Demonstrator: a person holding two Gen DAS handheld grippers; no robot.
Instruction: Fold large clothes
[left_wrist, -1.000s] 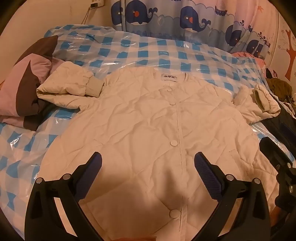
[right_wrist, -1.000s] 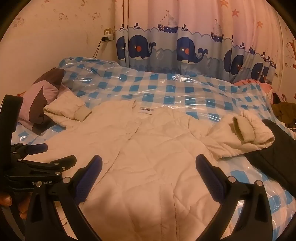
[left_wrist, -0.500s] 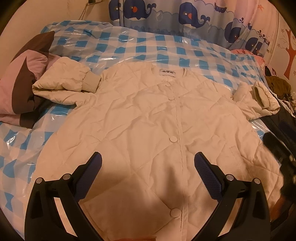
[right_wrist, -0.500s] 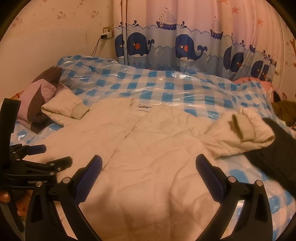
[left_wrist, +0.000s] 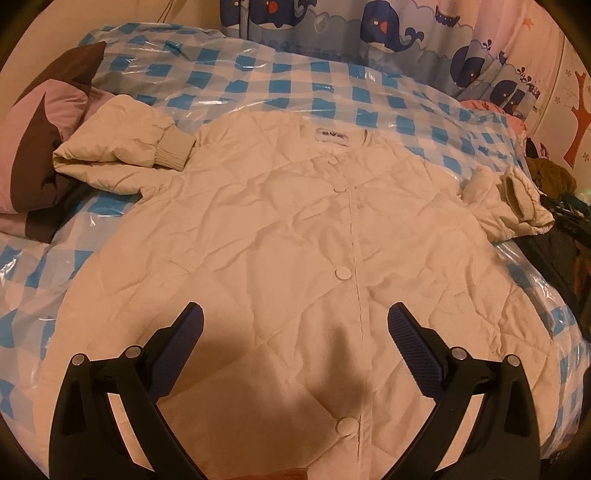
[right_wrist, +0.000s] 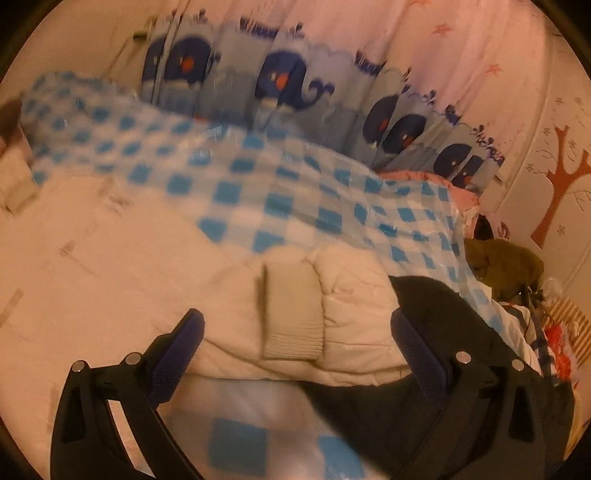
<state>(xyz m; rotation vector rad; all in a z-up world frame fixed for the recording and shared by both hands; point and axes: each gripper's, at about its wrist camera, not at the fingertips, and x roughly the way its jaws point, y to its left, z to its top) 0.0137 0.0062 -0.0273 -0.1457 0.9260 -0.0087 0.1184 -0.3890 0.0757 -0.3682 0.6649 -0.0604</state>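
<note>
A cream quilted jacket (left_wrist: 280, 236) lies front up and buttoned on the checked bed cover (left_wrist: 295, 85). Its left sleeve (left_wrist: 122, 155) is bent up by the pillow. Its right sleeve (left_wrist: 506, 206) lies folded at the right. My left gripper (left_wrist: 295, 332) is open and empty above the jacket's lower front. My right gripper (right_wrist: 295, 332) is open and empty, close over the right sleeve's ribbed cuff (right_wrist: 291, 314); the view is blurred.
A brown and pink pillow (left_wrist: 33, 147) lies at the left. A black garment (right_wrist: 436, 376) lies at the right next to the sleeve. An olive item (right_wrist: 506, 266) and clutter sit beyond it. A whale curtain (right_wrist: 295, 85) hangs behind the bed.
My right gripper has swung right and forward, from over the jacket body to over the right sleeve cuff. My left gripper has shifted only slightly. Both stay open.
</note>
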